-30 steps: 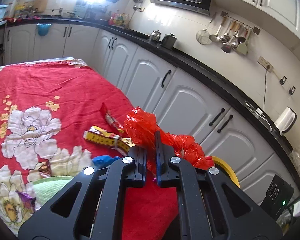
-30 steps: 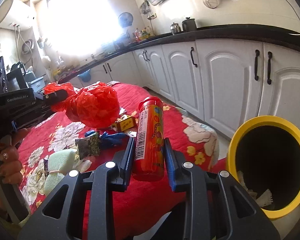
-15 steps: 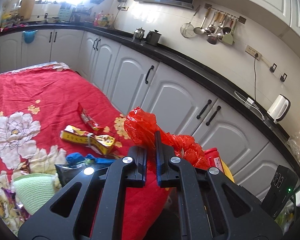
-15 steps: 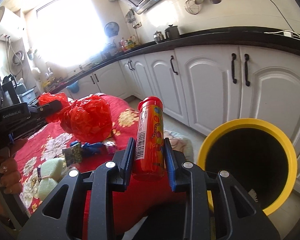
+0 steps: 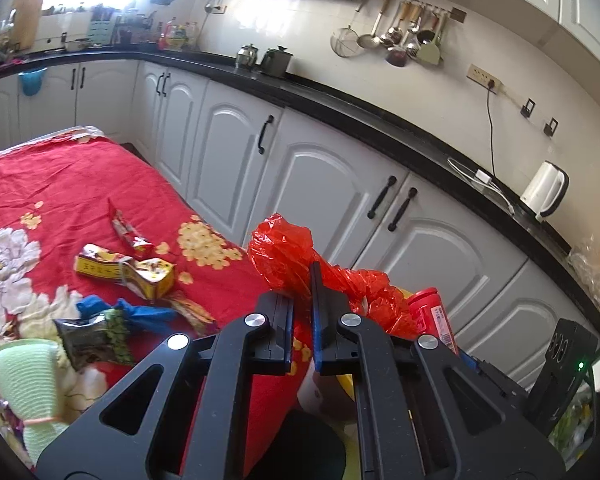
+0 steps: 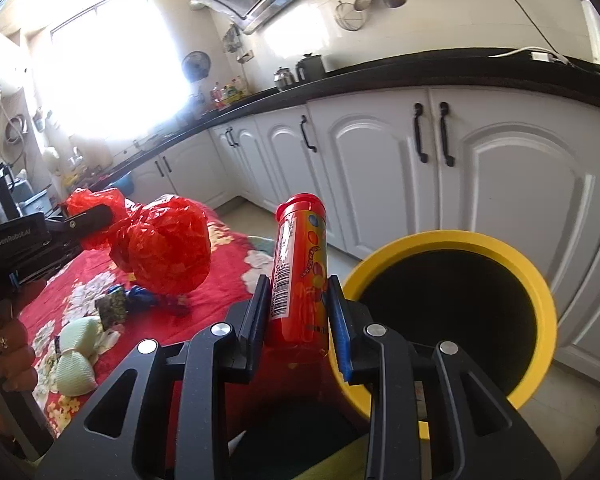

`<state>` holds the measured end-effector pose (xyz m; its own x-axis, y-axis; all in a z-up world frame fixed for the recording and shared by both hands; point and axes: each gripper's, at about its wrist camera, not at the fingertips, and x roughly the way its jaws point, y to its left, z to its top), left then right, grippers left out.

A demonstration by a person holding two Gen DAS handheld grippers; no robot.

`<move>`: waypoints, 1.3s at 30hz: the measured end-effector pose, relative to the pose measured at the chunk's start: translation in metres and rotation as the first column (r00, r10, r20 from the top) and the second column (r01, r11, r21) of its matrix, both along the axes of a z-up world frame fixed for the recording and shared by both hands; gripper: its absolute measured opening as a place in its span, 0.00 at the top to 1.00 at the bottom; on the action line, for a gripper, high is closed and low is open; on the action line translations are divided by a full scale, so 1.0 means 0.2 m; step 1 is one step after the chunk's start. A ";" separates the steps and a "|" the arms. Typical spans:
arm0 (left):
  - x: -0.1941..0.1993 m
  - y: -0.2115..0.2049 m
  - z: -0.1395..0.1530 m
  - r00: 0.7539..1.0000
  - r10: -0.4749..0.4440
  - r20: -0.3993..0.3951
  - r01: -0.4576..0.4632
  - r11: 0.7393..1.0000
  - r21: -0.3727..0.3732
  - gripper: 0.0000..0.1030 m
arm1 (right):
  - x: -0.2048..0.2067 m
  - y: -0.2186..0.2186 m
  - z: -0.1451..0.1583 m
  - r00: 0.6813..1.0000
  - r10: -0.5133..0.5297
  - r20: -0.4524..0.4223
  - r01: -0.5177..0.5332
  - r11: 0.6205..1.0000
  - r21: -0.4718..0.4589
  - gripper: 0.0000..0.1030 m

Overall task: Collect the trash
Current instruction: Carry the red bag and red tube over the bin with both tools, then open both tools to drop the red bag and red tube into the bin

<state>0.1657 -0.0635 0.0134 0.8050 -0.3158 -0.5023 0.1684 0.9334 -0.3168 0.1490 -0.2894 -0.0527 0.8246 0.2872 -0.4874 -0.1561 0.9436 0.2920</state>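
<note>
Red crinkled plastic fills the left gripper (image 5: pixel 303 312): its jaws are pressed together on a neck of the plastic bag (image 5: pixel 288 256), and the bulk of the bag balloons out beyond the fingertips, hanging over the near-right edge of the table (image 5: pixel 60 184). I judge the bag very light, soft and springy; it will not slip easily from a tight pinch, but it can tear or cling to the pads when let go, so the gathered neck is the right place to hold it. On the cloth to the left lie more wrappers, among them a yellow packet (image 5: pixel 124 272) and a thin red wrapper (image 5: pixel 128 232), both flimsy and best nipped at a raised edge.

Further right, the right gripper (image 6: pixel 300 312) pinches a red candy tube (image 6: pixel 300 264) upright at its lower half, just left of the bin (image 6: pixel 452 240), whose yellow rim sits close beside the right fingertip. The tube looks stiff, smooth and light; a mid-body squeeze suits it, though the glossy label could slide.

Compared with one second ago, both grippers have swung right, away from the table. The bin's mouth now looms larger and nearer in the right view, and the tube has come into the left view beside the bag. Neither grip has changed.
</note>
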 end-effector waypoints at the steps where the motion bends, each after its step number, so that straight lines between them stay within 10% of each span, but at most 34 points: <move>1: 0.00 -0.02 0.00 1.000 -0.004 -0.001 0.004 1.000 0.003 0.97 | 0.00 -0.01 0.00 1.000 -0.005 -0.001 0.005 1.000 0.001 0.73; 39: 0.16 -0.62 -0.30 0.981 -0.165 -0.106 0.178 0.976 0.128 0.97 | 0.06 -0.53 -0.26 0.965 -0.222 -0.143 0.230 0.972 0.041 0.73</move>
